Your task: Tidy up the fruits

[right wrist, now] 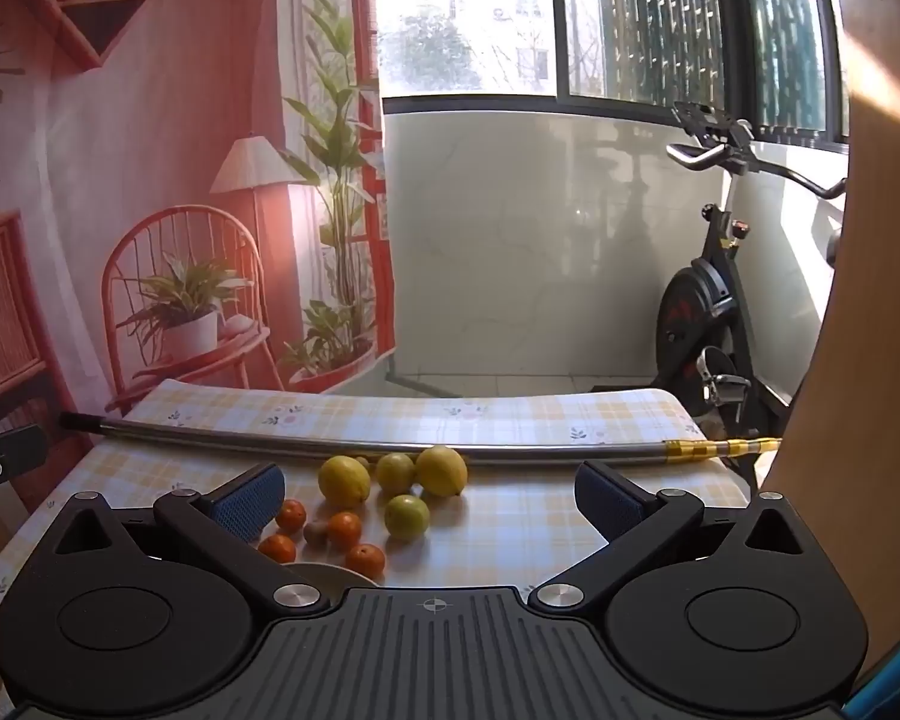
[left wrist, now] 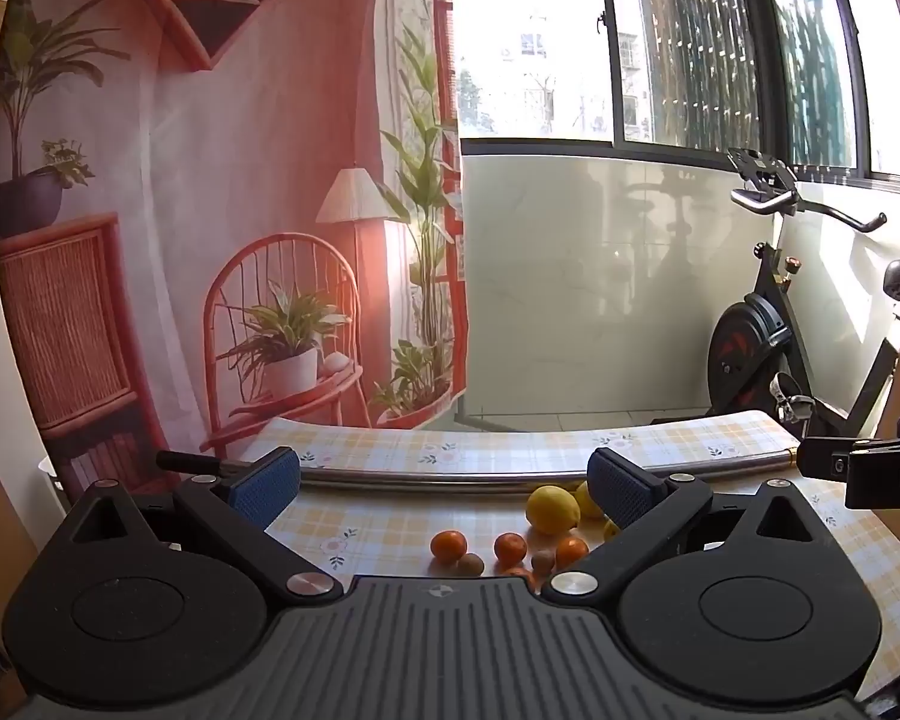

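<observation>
Holding both claws above near edge of table (right wrist: 510, 414), both gaping wide, nothing between fingers. Left claw (left wrist: 444, 483) hanging over left half, right claw (right wrist: 429, 495) over middle. Lemons (right wrist: 344, 481) sitting in cluster just in front of metal pole (right wrist: 390, 450) lying across table toward far edge. Oranges (right wrist: 344, 529) lying nearer me, beside left finger of right claw. Plate (right wrist: 324, 573) rim peeking at near edge
</observation>
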